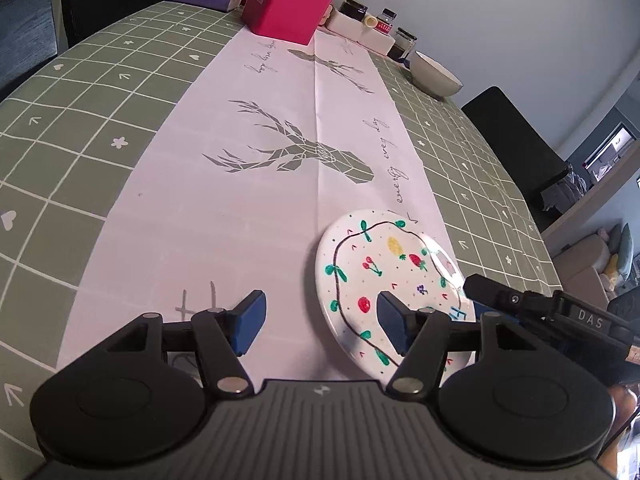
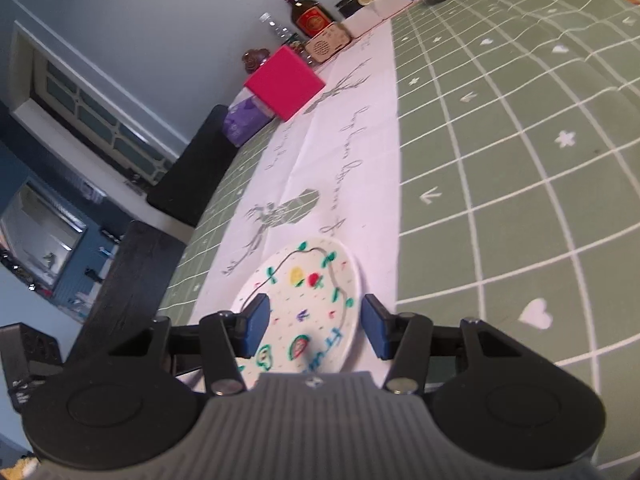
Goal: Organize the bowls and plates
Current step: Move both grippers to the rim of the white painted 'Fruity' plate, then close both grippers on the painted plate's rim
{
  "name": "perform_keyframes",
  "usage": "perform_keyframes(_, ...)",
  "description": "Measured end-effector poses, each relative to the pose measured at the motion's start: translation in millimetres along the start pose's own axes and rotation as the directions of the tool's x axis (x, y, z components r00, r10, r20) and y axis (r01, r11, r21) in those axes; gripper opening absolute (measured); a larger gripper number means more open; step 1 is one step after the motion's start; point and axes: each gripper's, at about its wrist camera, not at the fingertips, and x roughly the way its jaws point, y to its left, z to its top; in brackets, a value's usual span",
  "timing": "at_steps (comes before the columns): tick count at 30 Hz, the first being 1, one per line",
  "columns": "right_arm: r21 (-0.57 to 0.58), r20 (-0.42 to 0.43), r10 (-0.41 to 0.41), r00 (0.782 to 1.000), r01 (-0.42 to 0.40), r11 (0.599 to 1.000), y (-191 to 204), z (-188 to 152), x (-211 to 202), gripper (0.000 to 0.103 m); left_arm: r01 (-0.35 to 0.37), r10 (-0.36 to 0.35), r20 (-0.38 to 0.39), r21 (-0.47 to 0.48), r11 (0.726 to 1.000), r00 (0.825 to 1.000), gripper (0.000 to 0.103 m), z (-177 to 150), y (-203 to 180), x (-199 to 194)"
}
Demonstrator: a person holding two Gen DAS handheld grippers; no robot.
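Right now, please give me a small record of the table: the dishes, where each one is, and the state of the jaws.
plate: painted plate lies flat on the white runner, near edge
bowl: pale bowl stands on the green checked cloth, far end, near the jars
left gripper: jaws open, beside the plate
right gripper: jaws open, on either side of the plate, not pressing
held: nothing

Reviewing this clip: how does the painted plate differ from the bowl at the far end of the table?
The painted plate is flat and shallow; the bowl is deep with raised sides. The plate carries colourful hand-drawn fruit and leaves; the bowl looks plain and pale. The plate lies mostly on the white runner near the grippers; the bowl stands on the green checked cloth. Both are round, upright, and unheld.
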Motion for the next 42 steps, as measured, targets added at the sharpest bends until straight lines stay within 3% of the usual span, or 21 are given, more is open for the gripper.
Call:
perform_keyframes(6,0.073,0.027,0.047,0.999,-0.049,0.996,-11,-1,1,0.050,0.001,-0.001,0.003,-0.009,1.000,1.000,0.074,0,-6,4)
perform_keyframes(9,0.040,0.015,0.020,1.000,-0.020,0.999,-7,0,1,0.045,0.001,-0.001,0.003,-0.005,1.000,1.000,0.073,0,-7,5)
perform_keyframes(11,0.031,0.016,-0.021,1.000,0.020,0.999,-6,-1,1,0.028,0.010,-0.010,-0.001,-0.019,1.000,1.000,0.067,0,-7,5)
perform_keyframes(12,0.029,0.011,-0.032,0.999,0.032,0.999,-7,-1,1,0.023,0.006,-0.006,-0.003,-0.022,1.000,1.000,0.057,-1,-7,6)
perform_keyframes(13,0.028,-0.004,-0.043,0.999,0.043,0.999,-8,0,2,0.011,-0.006,0.006,-0.003,-0.021,1.000,1.000,0.049,-1,-9,7)
perform_keyframes(14,0.034,-0.018,-0.042,0.999,0.042,0.999,-10,0,2,0.005,-0.019,0.019,-0.002,-0.013,1.000,1.000,0.045,-2,-11,7)
perform_keyframes(16,0.054,-0.033,-0.031,0.999,0.033,0.998,-12,1,1,0.004,-0.050,0.050,0.001,0.005,0.999,0.999,0.032,-2,-14,7)
perform_keyframes(18,0.032,-0.034,-0.040,0.999,0.041,0.999,-10,0,0,0.005,-0.066,0.066,-0.002,-0.007,0.998,0.998,0.028,-2,-15,7)
perform_keyframes(22,0.034,-0.053,-0.037,0.998,0.039,0.999,-10,-1,-1,0.005,-0.042,0.041,-0.016,-0.055,0.998,0.999,0.027,-2,-7,4)
perform_keyframes(25,0.112,-0.062,0.006,0.998,0.001,0.994,-20,1,-1,0.006,-0.024,0.019,-0.037,-0.119,0.993,0.999,0.030,1,3,4)
perform_keyframes(28,0.179,-0.051,0.069,0.996,-0.059,0.982,-30,1,-1,0.016,0.053,-0.065,-0.052,-0.196,0.979,0.997,0.037,7,17,8)
perform_keyframes(31,0.144,-0.036,0.060,0.998,-0.055,0.988,-25,0,1,0.016,0.139,-0.159,-0.064,-0.248,0.959,0.985,0.046,13,31,13)
perform_keyframes(36,0.112,-0.024,0.058,0.998,-0.055,0.992,-21,-2,1,0.019,0.217,-0.254,-0.069,-0.336,0.917,0.965,0.047,13,49,18)
perform_keyframes(38,0.116,-0.020,0.050,0.999,-0.047,0.992,-20,-2,2,0.018,0.201,-0.238,-0.066,-0.345,0.917,0.969,0.042,13,47,17)
perform_keyframes(39,0.117,-0.018,0.031,0.999,-0.029,0.993,-19,-3,1,0.015,0.175,-0.210,-0.071,-0.332,0.927,0.975,0.036,12,44,16)
perform_keyframes(40,0.104,-0.017,0.005,1.000,-0.003,0.995,-17,-3,1,0.006,0.141,-0.173,-0.079,-0.305,0.942,0.982,0.022,12,39,15)
perform_keyframes(42,0.093,-0.013,-0.006,1.000,0.007,0.996,-17,-3,0,0.004,0.083,-0.105,-0.086,-0.233,0.969,0.991,0.009,12,28,14)
